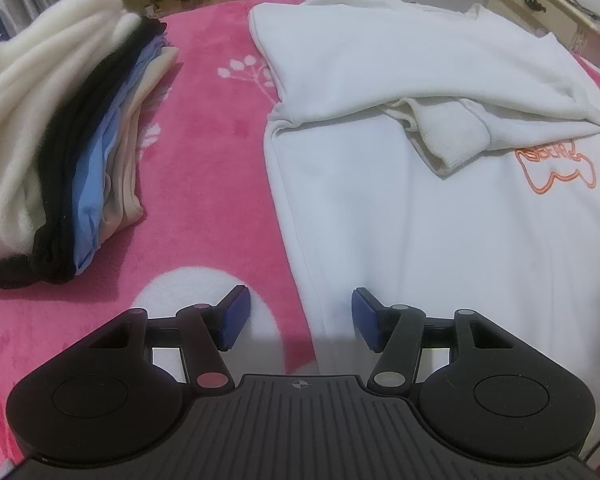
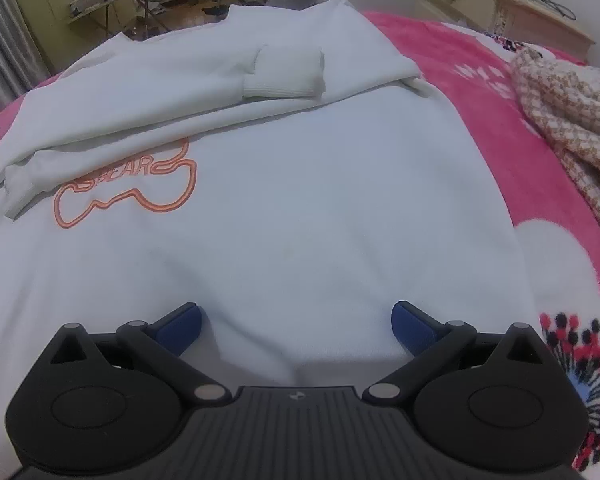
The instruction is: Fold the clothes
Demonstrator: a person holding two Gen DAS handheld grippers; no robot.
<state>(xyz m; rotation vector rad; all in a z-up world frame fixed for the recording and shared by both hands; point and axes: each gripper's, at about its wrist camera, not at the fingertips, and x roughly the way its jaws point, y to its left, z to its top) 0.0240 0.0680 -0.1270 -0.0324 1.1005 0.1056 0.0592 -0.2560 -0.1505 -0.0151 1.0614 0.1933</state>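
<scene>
A white sweatshirt [image 1: 440,200] with an orange outline logo [image 1: 556,168] lies flat on the pink blanket [image 1: 212,152], both sleeves folded across its chest. My left gripper [image 1: 300,316] is open, low over the sweatshirt's left bottom edge, one blue pad over the blanket and one over the cloth. In the right wrist view the same sweatshirt [image 2: 300,208] fills the frame, logo [image 2: 128,188] at the left, a ribbed cuff [image 2: 284,80] lying across the top. My right gripper [image 2: 296,328] is open over the lower hem, nothing between its fingers.
A stack of folded clothes [image 1: 60,152], white, black, blue and beige, sits on the blanket to the left. A tan checked garment [image 2: 572,120] lies crumpled at the right. A cream dresser [image 2: 500,4] stands behind the bed; chairs and clutter fill the far room.
</scene>
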